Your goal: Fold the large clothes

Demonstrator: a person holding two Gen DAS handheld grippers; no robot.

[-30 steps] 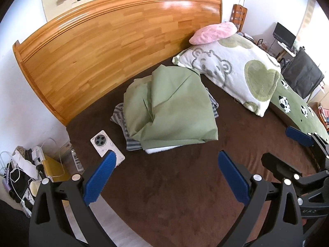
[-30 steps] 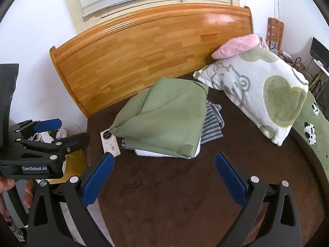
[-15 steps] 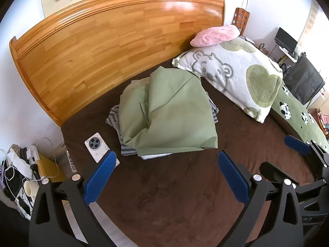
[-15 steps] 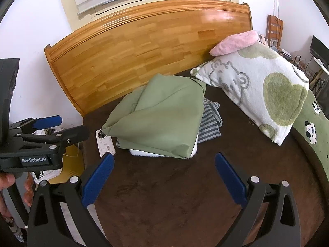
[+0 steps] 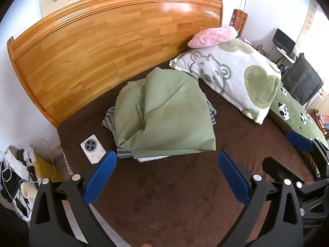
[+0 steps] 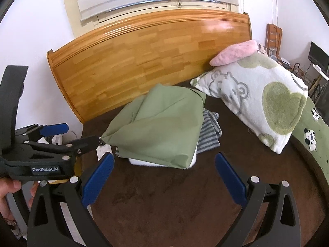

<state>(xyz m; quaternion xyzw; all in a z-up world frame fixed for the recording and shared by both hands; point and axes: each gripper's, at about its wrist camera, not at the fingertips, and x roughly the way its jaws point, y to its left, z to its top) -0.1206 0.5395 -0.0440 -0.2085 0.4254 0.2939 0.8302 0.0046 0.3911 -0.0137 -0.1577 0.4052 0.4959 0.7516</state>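
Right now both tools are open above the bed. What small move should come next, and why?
Probably move the left tool forward to the near edge of the green garment. Both the left and right tool are open and hold nothing, and the garment lies loosely folded on top of a striped garment and something white, apart from either tool.

Two grippers, left [image 5: 166, 175] and right [image 6: 162, 174], each with two blue pads, one green garment [image 5: 164, 113] atop one striped garment [image 6: 209, 133] and one white towel [image 6: 144, 162], two pillows, pink [image 5: 212, 36] and bear-print [image 5: 236, 76], one headboard [image 5: 102, 47], one remote [image 5: 93, 148], one monitor [image 5: 283, 41]
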